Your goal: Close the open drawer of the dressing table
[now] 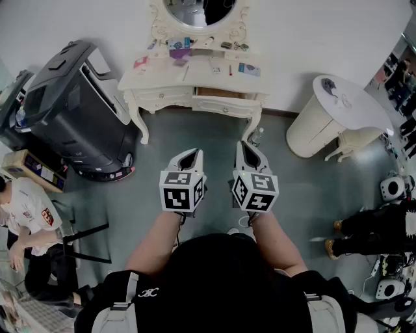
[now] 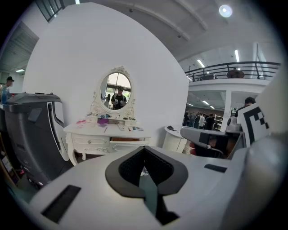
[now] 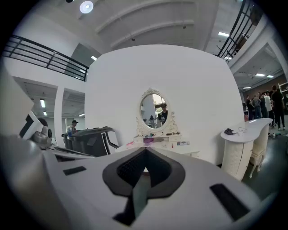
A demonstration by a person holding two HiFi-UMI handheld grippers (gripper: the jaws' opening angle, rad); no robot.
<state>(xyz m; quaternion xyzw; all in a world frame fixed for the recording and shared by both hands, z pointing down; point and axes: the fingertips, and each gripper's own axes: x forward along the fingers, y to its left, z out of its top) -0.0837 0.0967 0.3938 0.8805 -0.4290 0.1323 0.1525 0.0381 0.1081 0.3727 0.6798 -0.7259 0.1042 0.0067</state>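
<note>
The white dressing table point(image 1: 159, 97) with an oval mirror point(image 1: 201, 12) stands against the far wall. Its right drawer point(image 1: 224, 99) is pulled out, showing a brown inside. In the left gripper view the table point(image 2: 90, 139) and the open drawer point(image 2: 128, 143) lie well ahead. My left gripper point(image 1: 192, 153) and right gripper point(image 1: 249, 146) hover side by side over the floor, some way short of the table. Both point at it. The left gripper point(image 2: 144, 148) is shut and empty, and so is the right gripper point(image 3: 145, 149). The right gripper hides most of the table in its own view.
A large dark grey machine point(image 1: 71, 110) stands left of the table. A round white side table point(image 1: 331, 117) is on the right. A water bottle point(image 1: 257, 136) stands on the floor by the table's right leg. A seated person point(image 1: 26, 214) is far left, and others point(image 1: 370, 227) are at right.
</note>
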